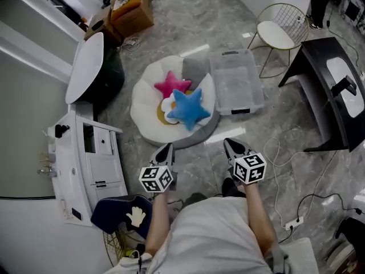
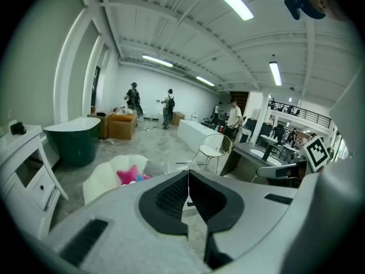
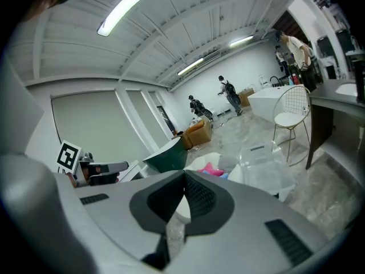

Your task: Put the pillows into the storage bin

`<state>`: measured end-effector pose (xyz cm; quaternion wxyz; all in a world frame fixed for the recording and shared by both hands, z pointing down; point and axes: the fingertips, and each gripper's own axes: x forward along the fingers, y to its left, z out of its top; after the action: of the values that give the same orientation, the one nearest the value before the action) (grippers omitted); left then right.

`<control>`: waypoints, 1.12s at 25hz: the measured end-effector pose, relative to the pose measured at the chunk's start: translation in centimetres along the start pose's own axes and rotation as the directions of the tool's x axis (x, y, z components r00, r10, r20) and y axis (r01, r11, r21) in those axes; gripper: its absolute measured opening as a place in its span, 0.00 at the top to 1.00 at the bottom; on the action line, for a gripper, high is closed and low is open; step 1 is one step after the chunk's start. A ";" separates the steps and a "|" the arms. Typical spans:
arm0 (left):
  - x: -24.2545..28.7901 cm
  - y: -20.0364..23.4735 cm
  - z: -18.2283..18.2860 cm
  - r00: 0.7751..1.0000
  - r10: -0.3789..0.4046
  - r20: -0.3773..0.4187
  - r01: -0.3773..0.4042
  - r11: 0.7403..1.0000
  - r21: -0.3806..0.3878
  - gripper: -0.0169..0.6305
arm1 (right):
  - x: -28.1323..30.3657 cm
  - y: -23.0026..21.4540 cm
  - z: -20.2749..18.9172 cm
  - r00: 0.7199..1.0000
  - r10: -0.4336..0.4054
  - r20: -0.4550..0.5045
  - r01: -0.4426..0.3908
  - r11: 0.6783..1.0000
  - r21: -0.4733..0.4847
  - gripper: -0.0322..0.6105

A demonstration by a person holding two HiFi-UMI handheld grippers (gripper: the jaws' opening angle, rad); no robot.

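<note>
A blue star pillow [image 1: 189, 108] and a pink star pillow [image 1: 173, 84] lie on a white shell-shaped floor cushion [image 1: 145, 116], with a round white and yellow pillow [image 1: 166, 107] half hidden beneath them. A grey pillow [image 1: 195, 70] rests at the cushion's back edge. The clear storage bin [image 1: 236, 81] stands empty just right of the cushion. My left gripper [image 1: 167, 148] and right gripper [image 1: 229, 144] hover side by side in front of the cushion, both shut and holding nothing. The pink pillow [image 2: 128, 176] shows past the left jaws, and the bin [image 3: 263, 167] past the right jaws.
A dark green tub [image 1: 100, 73] and a white cabinet [image 1: 91, 158] stand to the left. A wire chair [image 1: 278, 34] and a black desk [image 1: 333, 90] are to the right. Cables and a power strip [image 1: 292, 223] trail on the floor at right. Cardboard boxes [image 1: 130, 10] sit at the back.
</note>
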<state>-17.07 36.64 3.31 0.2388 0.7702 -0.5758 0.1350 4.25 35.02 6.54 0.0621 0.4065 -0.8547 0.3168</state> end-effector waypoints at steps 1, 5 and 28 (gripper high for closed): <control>0.5 -0.2 0.1 1.000 0.007 0.002 -0.007 1.000 -0.009 0.96 | 0.0 -0.9 0.0 1.000 0.007 -0.010 -0.007 1.000 -0.003 0.95; 2.3 -1.3 0.2 1.000 0.014 -0.002 -0.014 0.999 -0.041 0.96 | -0.5 -4.9 0.1 0.999 0.006 -0.051 -0.007 1.000 -0.029 0.95; 14.2 7.8 -0.2 0.995 0.088 -0.046 -0.095 0.979 -0.181 0.96 | 11.4 -10.5 2.5 0.975 0.036 -0.219 -0.048 0.997 -0.052 0.95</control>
<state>-20.25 23.33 11.97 0.3131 0.7150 -0.6159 0.1067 4.83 21.15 13.85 0.1601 0.3493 -0.8598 0.3362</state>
